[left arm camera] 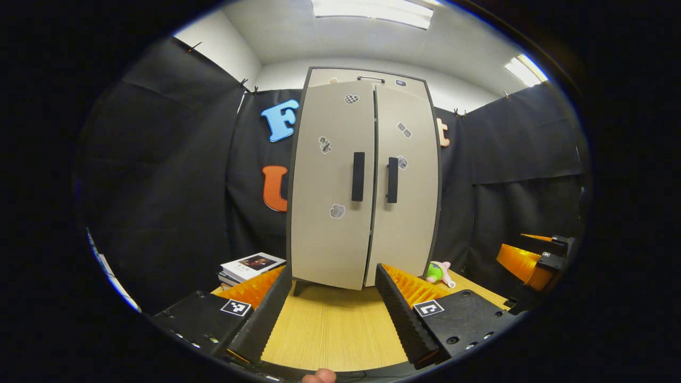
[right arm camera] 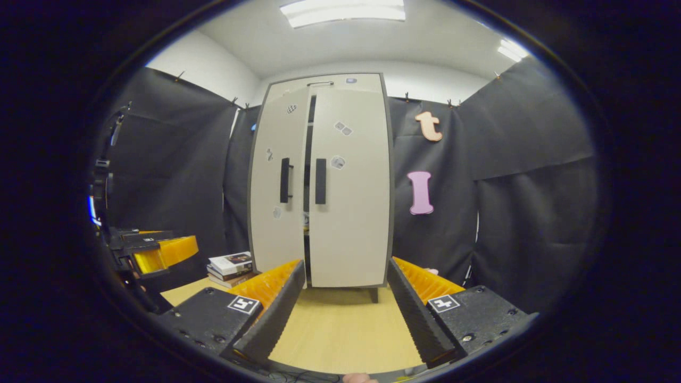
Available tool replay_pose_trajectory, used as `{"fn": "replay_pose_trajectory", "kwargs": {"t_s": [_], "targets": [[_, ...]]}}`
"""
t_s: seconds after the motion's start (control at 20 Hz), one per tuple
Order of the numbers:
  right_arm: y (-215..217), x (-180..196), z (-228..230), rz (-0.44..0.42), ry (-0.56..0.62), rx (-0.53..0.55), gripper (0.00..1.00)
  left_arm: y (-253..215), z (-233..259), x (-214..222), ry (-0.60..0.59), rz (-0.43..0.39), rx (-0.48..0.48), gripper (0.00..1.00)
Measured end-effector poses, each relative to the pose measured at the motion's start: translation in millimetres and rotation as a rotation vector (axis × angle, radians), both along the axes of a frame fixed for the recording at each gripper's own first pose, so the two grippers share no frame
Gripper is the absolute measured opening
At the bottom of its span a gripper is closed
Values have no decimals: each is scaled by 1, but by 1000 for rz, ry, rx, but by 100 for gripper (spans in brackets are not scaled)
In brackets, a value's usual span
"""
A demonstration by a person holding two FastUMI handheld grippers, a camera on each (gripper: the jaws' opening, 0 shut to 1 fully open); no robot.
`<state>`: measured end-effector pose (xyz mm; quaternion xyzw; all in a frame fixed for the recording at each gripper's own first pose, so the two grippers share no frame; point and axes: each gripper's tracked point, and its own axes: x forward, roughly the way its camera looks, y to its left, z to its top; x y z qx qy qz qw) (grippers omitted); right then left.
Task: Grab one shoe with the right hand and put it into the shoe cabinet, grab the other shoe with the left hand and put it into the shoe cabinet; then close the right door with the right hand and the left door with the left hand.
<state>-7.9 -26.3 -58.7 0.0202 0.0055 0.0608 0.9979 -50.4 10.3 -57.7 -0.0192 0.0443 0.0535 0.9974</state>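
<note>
The tall beige shoe cabinet (left arm camera: pixel 330 223) stands on the table straight ahead of both grippers. In the left gripper view its left door's black handle (left arm camera: pixel 358 176) and right door's handle (left arm camera: pixel 392 180) sit side by side, and the left door's lower edge stands slightly proud. In the right gripper view the cabinet (right arm camera: pixel 348 229) shows a narrow dark gap (right arm camera: pixel 307 159) between the doors, with the left door a little ajar. My left gripper (left arm camera: pixel 332 314) is open, holds nothing, and is short of the cabinet. My right gripper (right arm camera: pixel 343 314) is open too; it also appears far right (left arm camera: pixel 537 260).
A stack of books (left arm camera: pixel 250 266) lies left of the cabinet's foot, also seen at the books (right arm camera: pixel 230 264). A green and pink plush toy (left arm camera: pixel 437 272) lies at its right. The wooden table (left arm camera: pixel 330 335) stretches between grippers and cabinet. Black cloth walls close in on both sides.
</note>
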Motion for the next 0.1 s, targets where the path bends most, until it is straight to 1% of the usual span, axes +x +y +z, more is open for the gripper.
{"fn": "replay_pose_trajectory", "kwargs": {"t_s": [0.05,0.1], "targets": [[0,0,0,0,1,2,96,-2,0,-1,-3,-5,2,95],[1,-1,0,2,2,9,100,-5,0,-1,-3,-11,5,95]]}}
